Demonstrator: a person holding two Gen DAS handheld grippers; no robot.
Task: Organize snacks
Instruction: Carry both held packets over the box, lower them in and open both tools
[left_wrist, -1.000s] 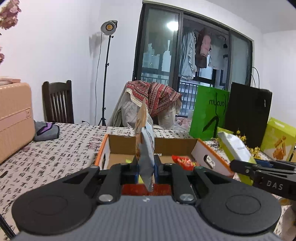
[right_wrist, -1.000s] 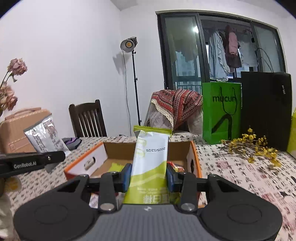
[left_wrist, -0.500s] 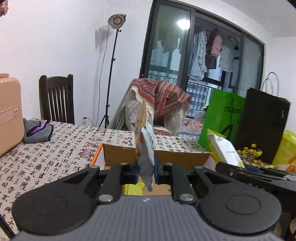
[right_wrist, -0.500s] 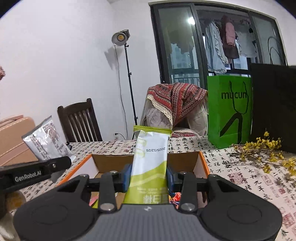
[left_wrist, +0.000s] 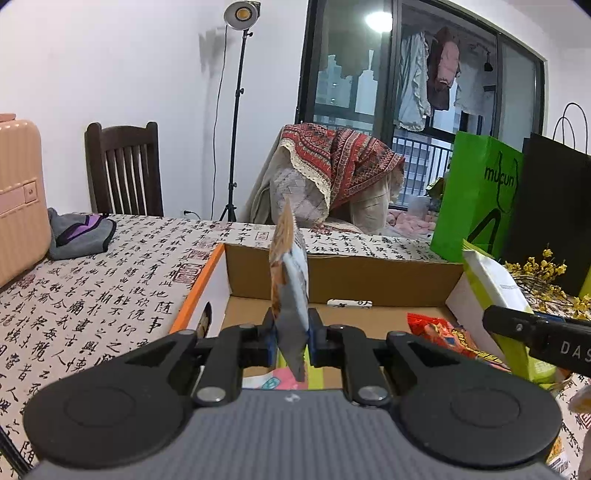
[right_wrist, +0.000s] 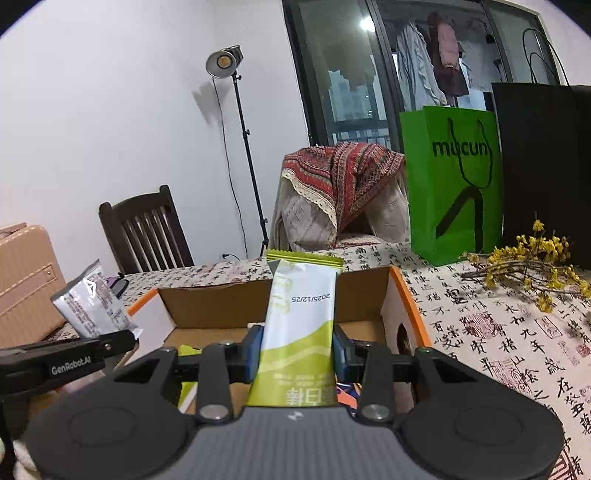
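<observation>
A: Holding 2 snacks over the cardboard box (left_wrist: 369, 277) now. Left tool (left_wrist: 291, 334) pinches a grey packet (left_wrist: 291, 295) edge-on; right tool (right_wrist: 297, 349) pinches a green and white packet (right_wrist: 301, 317) flat, upright.

B: Risk?

A: I'd guess the grey packet, gripped by its thin lower part, could swing or slip and land on the bench (left_wrist: 92, 295) outside the orange rim. Both tools sit close together, so they could bump when lowering.

B: What's in the box?

A: A red wrapper (left_wrist: 443, 332) at its right side, something pink and yellow-green near the front; the back floor looks bare.
</observation>
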